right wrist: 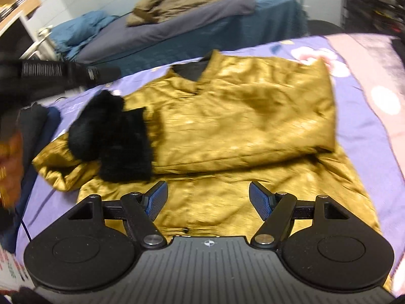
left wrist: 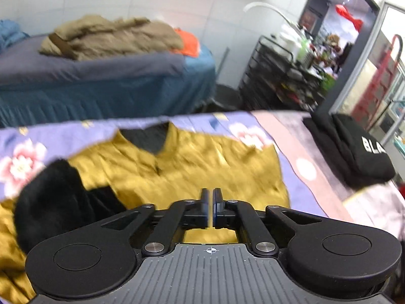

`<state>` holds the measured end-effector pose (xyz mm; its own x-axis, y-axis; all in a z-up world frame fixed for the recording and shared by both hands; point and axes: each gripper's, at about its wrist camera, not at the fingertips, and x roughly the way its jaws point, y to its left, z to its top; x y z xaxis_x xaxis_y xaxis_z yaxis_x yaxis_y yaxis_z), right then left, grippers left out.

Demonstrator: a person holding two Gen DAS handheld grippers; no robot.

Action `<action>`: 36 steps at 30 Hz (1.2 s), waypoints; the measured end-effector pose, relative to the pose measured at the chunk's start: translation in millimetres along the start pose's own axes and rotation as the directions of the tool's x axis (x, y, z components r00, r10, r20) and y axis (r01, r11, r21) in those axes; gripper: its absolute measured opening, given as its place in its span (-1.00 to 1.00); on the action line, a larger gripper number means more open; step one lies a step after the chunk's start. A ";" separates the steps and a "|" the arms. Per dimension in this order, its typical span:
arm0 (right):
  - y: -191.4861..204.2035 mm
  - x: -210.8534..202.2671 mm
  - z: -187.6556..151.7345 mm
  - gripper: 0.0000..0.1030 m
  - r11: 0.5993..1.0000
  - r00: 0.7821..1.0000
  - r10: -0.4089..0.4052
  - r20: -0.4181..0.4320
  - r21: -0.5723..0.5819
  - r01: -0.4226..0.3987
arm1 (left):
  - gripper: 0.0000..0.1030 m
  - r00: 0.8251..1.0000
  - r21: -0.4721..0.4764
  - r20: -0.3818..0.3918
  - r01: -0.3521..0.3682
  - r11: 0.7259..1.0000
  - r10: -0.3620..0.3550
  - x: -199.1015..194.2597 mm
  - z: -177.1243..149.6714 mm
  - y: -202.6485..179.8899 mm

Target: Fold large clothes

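Mustard-gold and slippery-looking, the padded coat (right wrist: 227, 131) lies front-up across the floral bedspread (right wrist: 359, 116), one sleeve folded across its chest so that the black fur cuff (right wrist: 114, 136) rests near the opposite side. We judge the sleeve fold done and the lengthwise fold next, so we should take the hem at both corners, pinch through all the layers, and lift evenly so the crossed sleeve does not slide off. Our right gripper (right wrist: 208, 197) hovers over the lower body of the coat with its jaws spread wide and nothing between them; the hem sits just under it, the collar well ahead. Our left gripper (left wrist: 210, 202) is pressed fully closed and empty, poised above the coat's middle, with the fur cuff off to its left.
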<state>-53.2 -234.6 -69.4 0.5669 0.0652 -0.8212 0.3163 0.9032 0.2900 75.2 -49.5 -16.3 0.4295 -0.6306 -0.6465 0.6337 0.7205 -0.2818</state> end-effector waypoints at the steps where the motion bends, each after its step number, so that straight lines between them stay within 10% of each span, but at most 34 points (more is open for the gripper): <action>1: -2.5 -0.5 0.2 0.46 1.000 1.000 -0.003 0.004 0.007 0.003 | -0.45 1.000 0.001 -0.012 -0.006 1.000 0.006 2.9 -4.7 -0.1; 4: -3.4 2.3 5.0 0.46 1.000 1.000 -0.002 0.003 0.007 0.002 | -0.03 0.996 -0.002 -0.042 -0.075 0.997 0.075 -5.4 -22.5 7.6; 6: 0.1 7.6 9.9 0.46 1.000 1.000 0.009 -0.001 -0.002 -0.009 | 0.95 0.990 -0.035 -0.056 -0.131 0.991 0.129 -12.0 -24.6 26.3; 7: 2.1 9.3 12.1 0.46 1.000 1.000 0.018 -0.003 -0.008 -0.018 | 1.00 0.986 -0.057 -0.054 -0.164 0.985 0.161 -17.3 -27.5 34.5; 14: 46.8 39.0 38.9 0.53 0.988 0.993 0.109 -0.051 -0.101 -0.114 | 1.00 0.931 -0.197 -0.100 -0.365 0.910 0.352 -58.9 -66.2 101.0; 23: 118.5 85.7 66.0 0.57 0.952 0.963 0.219 -0.157 -0.182 -0.246 | 1.00 0.869 -0.446 -0.253 -0.495 0.746 0.425 -122.1 -152.1 159.1; 36: 175.7 151.8 100.7 0.57 0.953 0.949 0.228 -0.220 -0.148 -0.263 | 1.00 0.868 -0.561 -0.253 -0.492 0.666 0.427 -145.2 -188.7 184.0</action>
<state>165.0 -108.7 -93.6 0.4428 0.3606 -0.8209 0.0402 0.9066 0.4200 8.0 229.0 -108.0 0.4804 -0.1662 -0.8612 -0.1504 0.9517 -0.2676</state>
